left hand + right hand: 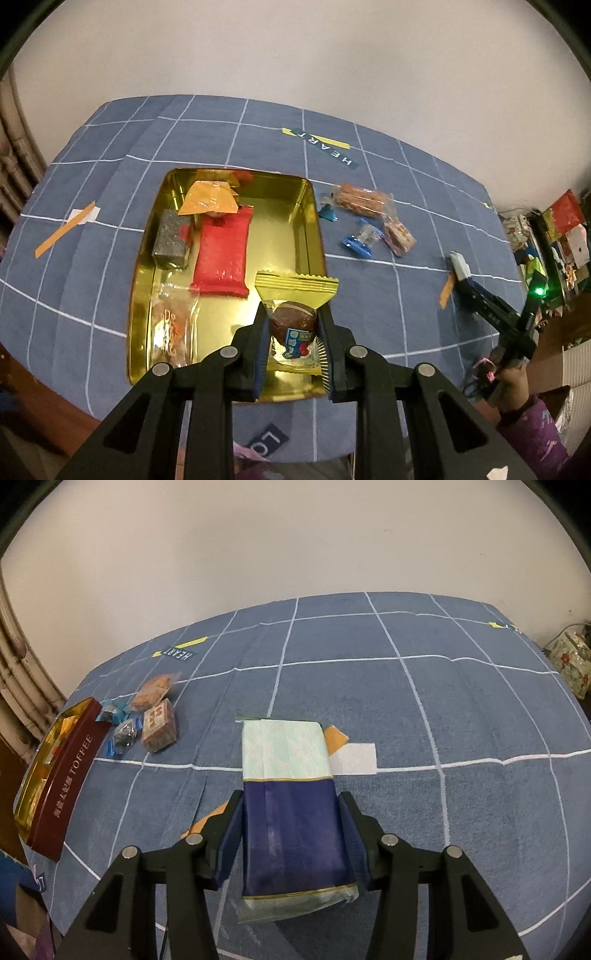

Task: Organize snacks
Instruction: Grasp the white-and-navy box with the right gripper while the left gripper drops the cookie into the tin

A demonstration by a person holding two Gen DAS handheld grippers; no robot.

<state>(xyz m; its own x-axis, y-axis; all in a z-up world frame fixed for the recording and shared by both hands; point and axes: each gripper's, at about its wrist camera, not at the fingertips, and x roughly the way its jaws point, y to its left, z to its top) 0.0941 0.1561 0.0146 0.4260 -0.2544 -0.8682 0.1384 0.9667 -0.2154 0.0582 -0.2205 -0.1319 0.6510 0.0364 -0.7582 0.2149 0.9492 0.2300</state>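
My left gripper (292, 312) is shut on a yellow-wrapped chocolate pie (293, 321) and holds it over the near right corner of the gold tin (138, 266). The tin holds a red packet (221, 254), an orange packet (208, 199), a grey block (170, 239) and a clear-wrapped snack (171, 328). My right gripper (291, 805) is shut on a navy and pale-green packet (291, 812) low over the blue cloth; it also shows at the right of the left wrist view (480, 291). Several loose snacks (369, 221) lie right of the tin.
The tin's maroon side reads TOFFEE (74, 775). Loose snacks (147, 716) lie beside it. Orange and white tape pieces (351, 753) mark the blue checked cloth (461, 701). Clutter stands beyond the table's right edge (554, 236). A wall is behind.
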